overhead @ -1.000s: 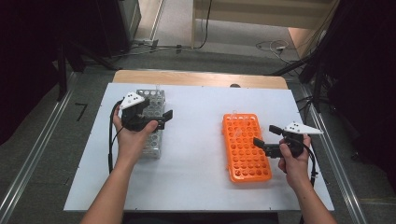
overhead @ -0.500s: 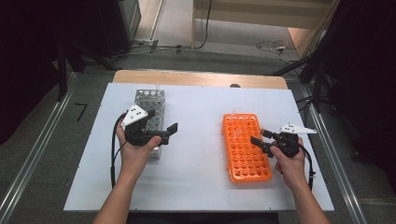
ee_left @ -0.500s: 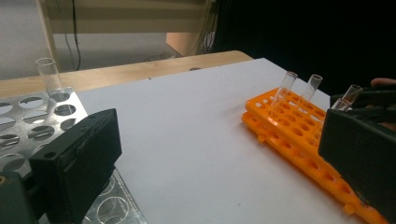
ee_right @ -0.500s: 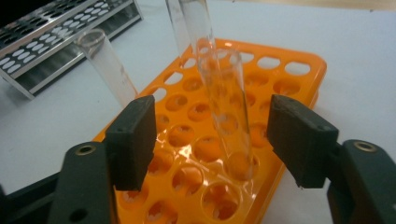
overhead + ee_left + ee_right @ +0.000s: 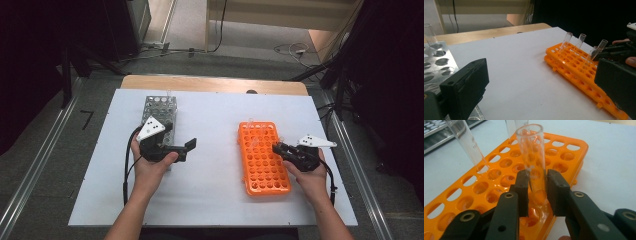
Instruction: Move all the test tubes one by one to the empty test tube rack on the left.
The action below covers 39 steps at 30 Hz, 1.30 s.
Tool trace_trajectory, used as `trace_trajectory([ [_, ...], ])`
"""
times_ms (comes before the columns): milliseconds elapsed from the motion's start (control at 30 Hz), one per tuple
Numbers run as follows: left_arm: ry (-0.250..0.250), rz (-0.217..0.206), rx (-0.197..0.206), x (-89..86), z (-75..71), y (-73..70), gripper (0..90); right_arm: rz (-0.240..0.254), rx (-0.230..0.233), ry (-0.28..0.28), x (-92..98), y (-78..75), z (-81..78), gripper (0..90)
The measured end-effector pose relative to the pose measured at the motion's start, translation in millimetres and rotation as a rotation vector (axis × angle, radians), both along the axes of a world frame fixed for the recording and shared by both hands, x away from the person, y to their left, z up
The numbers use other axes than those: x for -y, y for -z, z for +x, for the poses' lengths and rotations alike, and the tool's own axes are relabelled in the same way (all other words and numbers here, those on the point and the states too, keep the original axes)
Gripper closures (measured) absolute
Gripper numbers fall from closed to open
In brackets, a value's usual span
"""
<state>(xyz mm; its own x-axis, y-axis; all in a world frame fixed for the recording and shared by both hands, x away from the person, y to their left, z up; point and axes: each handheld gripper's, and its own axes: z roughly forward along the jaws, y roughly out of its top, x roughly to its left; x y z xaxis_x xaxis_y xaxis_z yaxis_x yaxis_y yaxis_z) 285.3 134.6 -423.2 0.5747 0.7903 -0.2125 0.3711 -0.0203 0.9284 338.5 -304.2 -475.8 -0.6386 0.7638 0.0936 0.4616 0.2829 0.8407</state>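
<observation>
Your left tool [image 5: 536, 85] hangs open over the white worktop [image 5: 519, 65], looking across at the orange rack [image 5: 576, 67].

Your two black jaws stand wide apart at the bottom corners, with bare worktop between them and nothing in their gap. By your left jaw lies the metal rack [image 5: 436, 62], its round holes showing and one clear tube [image 5: 429, 32] standing at its far edge. Across the worktop the orange rack lies at a slant with four glass tubes [image 5: 567, 41] upright or leaning near its far end. Just past your right jaw the other tool [image 5: 619, 51] reaches in at the tilted tube [image 5: 596, 51], a hand [image 5: 631, 61] behind it.
</observation>
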Motion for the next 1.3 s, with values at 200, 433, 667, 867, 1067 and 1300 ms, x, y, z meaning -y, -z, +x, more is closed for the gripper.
trace_trajectory([
  [200,0.019,0.007,-0.003,5.1,-0.4,0.9,0.0,0.013,0.018,0.001,4.2,-6.4,-1.3,73.7],
  [433,0.041,0.0,-0.003,8.4,-1.8,-1.3,0.2,0.046,0.043,-0.008,8.5,-25.3,-8.3,73.8],
  [667,0.059,-0.003,0.007,11.8,-4.8,-6.7,0.9,0.049,0.052,-0.057,1.4,-39.4,-17.5,73.8],
  [867,0.086,-0.003,0.015,17.1,-7.3,-10.1,2.1,0.052,0.033,-0.126,-17.7,-50.0,-27.9,73.9],
  [1067,0.126,-0.015,0.021,24.0,-9.6,-13.7,3.7,0.054,0.021,-0.181,-33.3,-56.0,-34.8,73.8],
  [1300,0.201,-0.034,0.025,37.7,-13.8,-17.0,13.8,0.036,0.003,-0.267,-64.5,-55.6,-45.3,73.9],
])
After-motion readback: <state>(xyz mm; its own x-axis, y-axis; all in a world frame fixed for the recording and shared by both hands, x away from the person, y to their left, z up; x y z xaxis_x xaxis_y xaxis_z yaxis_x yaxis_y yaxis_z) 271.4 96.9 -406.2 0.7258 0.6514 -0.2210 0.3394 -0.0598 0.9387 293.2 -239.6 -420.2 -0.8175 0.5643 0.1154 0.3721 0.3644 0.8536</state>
